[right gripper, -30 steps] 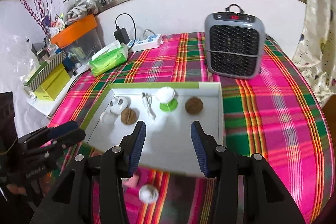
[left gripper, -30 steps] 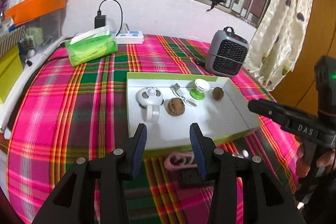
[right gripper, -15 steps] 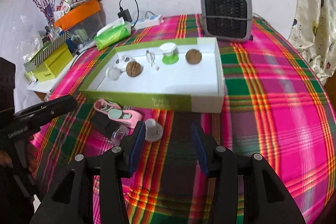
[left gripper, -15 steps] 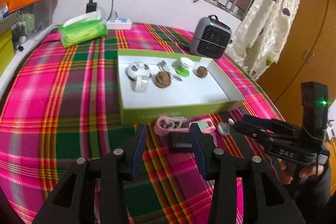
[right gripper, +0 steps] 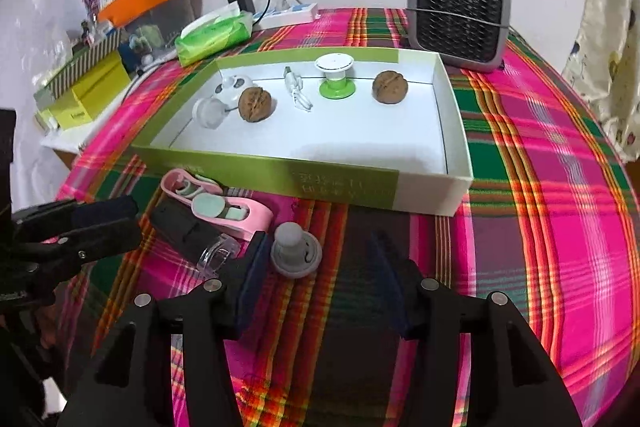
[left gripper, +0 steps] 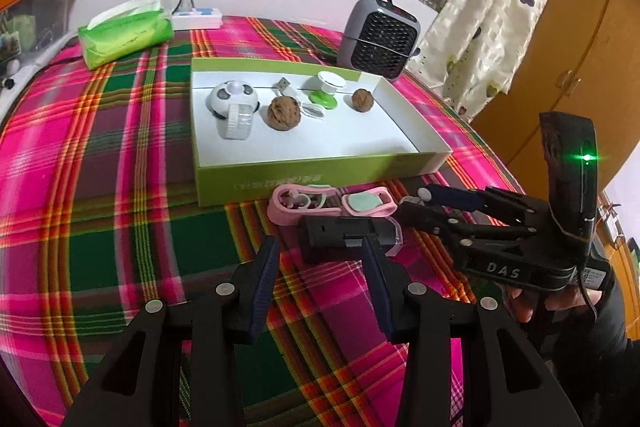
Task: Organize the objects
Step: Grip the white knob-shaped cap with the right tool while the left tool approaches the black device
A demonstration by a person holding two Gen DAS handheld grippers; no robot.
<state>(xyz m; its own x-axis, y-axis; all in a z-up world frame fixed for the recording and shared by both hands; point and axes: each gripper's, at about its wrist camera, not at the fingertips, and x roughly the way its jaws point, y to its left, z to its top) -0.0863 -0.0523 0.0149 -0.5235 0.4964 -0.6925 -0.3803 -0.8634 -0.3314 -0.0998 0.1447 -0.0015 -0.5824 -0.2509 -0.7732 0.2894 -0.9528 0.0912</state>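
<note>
Beyond both pairs of fingers, a green-walled box sits on the plaid worktop. The right gripper has just been widening its fingers; a grey knob lies between them, nearest the left finger, ungripped. The left gripper stands open and empty, a black case just ahead of its fingertips.

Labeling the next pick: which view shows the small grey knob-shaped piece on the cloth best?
Right wrist. The grey knob piece lies whole and unobstructed between the open right gripper's fingers, in front of the green box. In the left wrist view only its pale tip shows, beside the right gripper's fingers.
</note>
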